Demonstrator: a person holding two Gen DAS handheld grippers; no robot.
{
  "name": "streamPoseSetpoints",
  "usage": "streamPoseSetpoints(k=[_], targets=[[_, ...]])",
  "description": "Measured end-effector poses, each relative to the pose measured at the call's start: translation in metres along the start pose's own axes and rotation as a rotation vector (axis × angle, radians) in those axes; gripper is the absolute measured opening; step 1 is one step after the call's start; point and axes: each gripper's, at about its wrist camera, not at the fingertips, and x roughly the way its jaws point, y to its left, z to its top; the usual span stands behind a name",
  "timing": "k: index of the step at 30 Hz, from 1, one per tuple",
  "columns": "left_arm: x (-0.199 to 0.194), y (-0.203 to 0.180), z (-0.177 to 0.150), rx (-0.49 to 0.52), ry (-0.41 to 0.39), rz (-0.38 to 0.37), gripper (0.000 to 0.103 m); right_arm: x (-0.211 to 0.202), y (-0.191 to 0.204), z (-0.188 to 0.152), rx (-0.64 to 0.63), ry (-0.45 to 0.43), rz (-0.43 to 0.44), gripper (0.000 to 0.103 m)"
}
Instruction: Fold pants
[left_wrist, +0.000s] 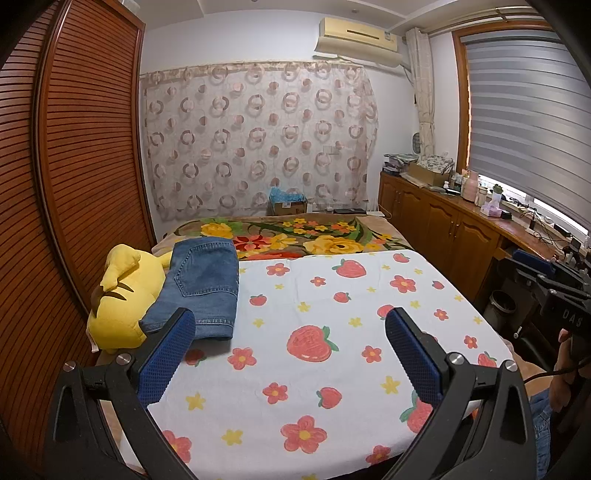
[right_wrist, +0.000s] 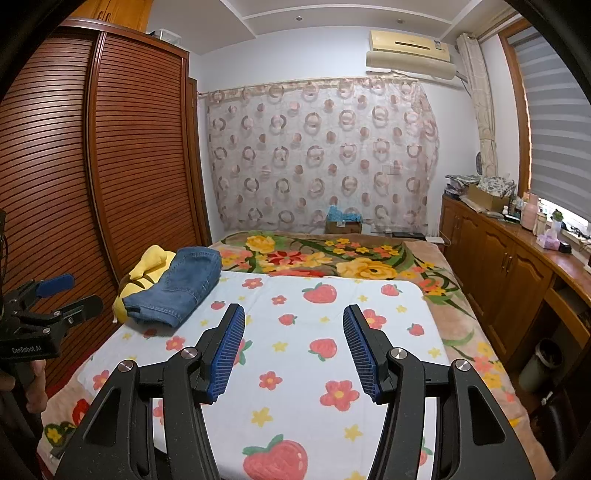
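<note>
A bed covered by a white strawberry-print sheet (left_wrist: 332, 332) fills the room. Folded blue denim pants (left_wrist: 201, 284) lie at the sheet's far left edge, resting partly against a yellow plush toy (left_wrist: 118, 302). The left gripper (left_wrist: 290, 325) and right gripper (right_wrist: 293, 321) hover above the sheet, jaws wide apart, holding nothing.

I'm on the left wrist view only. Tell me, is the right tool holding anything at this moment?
Observer: No. The right tool is open and empty above the strawberry sheet.
Operator: What lies right of that sheet?
Observer: The floral blanket runs along its right edge.
Operator: How does my left tool look from outside?
Observer: The left tool is open, off the bed's left side, near the folded jeans.
</note>
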Motion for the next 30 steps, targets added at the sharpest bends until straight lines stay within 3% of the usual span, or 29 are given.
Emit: streamPoseSetpoints(k=[30], targets=[[-0.0007,0.0024,-0.0007,-0.003,-0.004,0.000,0.103,-0.0014,-0.0068,0.0015,0.003,0.003,0.002,0.058]])
